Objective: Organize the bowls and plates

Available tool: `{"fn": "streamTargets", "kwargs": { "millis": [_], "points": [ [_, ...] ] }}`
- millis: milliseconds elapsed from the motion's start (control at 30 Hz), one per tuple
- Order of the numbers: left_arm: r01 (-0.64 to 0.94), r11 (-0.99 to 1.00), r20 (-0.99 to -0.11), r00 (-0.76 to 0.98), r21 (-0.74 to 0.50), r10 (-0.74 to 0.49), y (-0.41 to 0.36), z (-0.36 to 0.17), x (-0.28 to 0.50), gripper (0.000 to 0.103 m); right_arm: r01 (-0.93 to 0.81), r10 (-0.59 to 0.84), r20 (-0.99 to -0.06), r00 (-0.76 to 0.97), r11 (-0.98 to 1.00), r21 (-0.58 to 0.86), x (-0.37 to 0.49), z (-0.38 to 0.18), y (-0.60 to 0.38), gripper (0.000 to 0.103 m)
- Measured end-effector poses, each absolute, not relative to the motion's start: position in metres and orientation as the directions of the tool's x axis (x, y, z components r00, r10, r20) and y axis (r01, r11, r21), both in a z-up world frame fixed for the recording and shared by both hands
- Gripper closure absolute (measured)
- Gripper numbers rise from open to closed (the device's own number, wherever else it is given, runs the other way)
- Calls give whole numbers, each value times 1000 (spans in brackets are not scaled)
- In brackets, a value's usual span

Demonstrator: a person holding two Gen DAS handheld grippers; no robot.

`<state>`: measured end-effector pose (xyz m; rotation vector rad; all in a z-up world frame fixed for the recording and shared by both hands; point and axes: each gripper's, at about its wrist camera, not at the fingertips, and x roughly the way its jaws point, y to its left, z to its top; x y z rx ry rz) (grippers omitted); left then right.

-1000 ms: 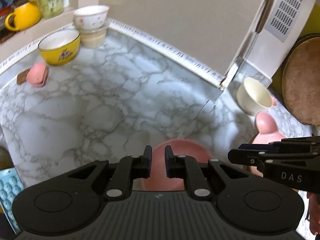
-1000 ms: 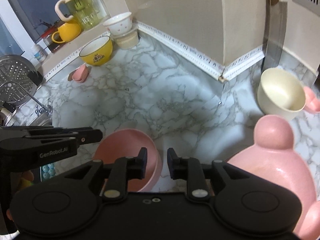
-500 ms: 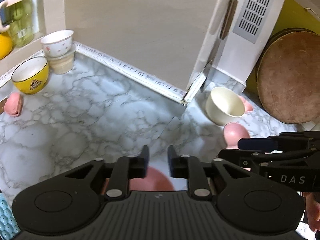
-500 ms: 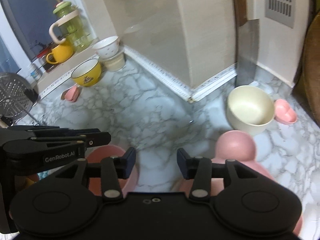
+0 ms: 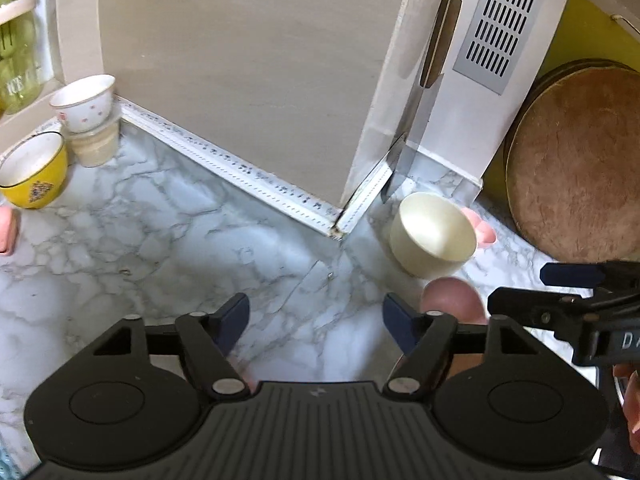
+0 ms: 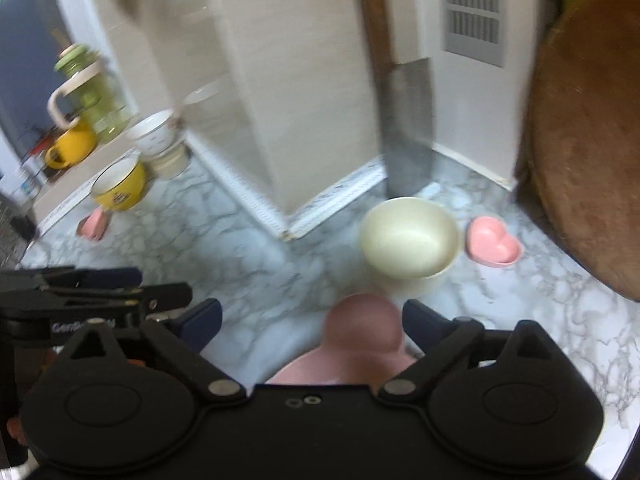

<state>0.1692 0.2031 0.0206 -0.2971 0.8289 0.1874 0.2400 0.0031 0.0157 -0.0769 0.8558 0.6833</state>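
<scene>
My left gripper (image 5: 316, 320) is open and empty above the marble counter (image 5: 160, 240). My right gripper (image 6: 312, 326) is open, with the ear of a pink bear-shaped plate (image 6: 362, 328) between its fingers; I cannot tell if they touch it. That plate's ear also shows in the left wrist view (image 5: 452, 300). A cream bowl (image 6: 408, 240) stands just beyond it, also in the left wrist view (image 5: 434, 236). A small pink heart dish (image 6: 494, 246) lies to its right. A yellow bowl (image 5: 32, 172) and a white flowered bowl stacked on a beige one (image 5: 86, 122) stand at the far left.
A cleaver (image 6: 408, 128) leans against the white wall corner behind the cream bowl. A round wooden board (image 5: 576, 160) leans at the right. A green jug (image 6: 84, 92) and a yellow mug (image 6: 72, 148) stand on the sill. Another pink dish (image 6: 94, 224) lies near the yellow bowl.
Both grippers have opened wide and pulled back and up. The pink bowl under the left gripper has dropped out of view. The view has swung right toward the cream bowl.
</scene>
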Motion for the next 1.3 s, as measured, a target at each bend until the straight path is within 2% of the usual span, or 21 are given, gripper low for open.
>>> {"fn": "streamTargets", "kwargs": {
  "millis": [200,600,967,1133,1233,1300],
  "points": [
    [-267,943,-752,659,-198,28,190,13,201,27,-521,470,-717,515,835,174,269,10,-13,1],
    [-285,942,-753,655,-177,57,154,0,270,27,-421,375,-763,527,895,149,340,-7,-33,0],
    [-302,943,-775,626,-143,83,138,-21,318,27,-351,401,-801,444,900,256,389,-38,-43,6],
    [-320,930,-797,601,-179,53,140,-34,332,28,-330,402,-814,419,903,276,402,-48,-45,18],
    [-317,928,-801,597,-198,33,141,-39,337,40,-339,405,-821,403,899,278,406,-54,-45,27],
    [-324,925,-808,588,-200,32,141,-43,341,48,-348,417,-822,389,892,288,408,-58,-44,38]
  ]
}}
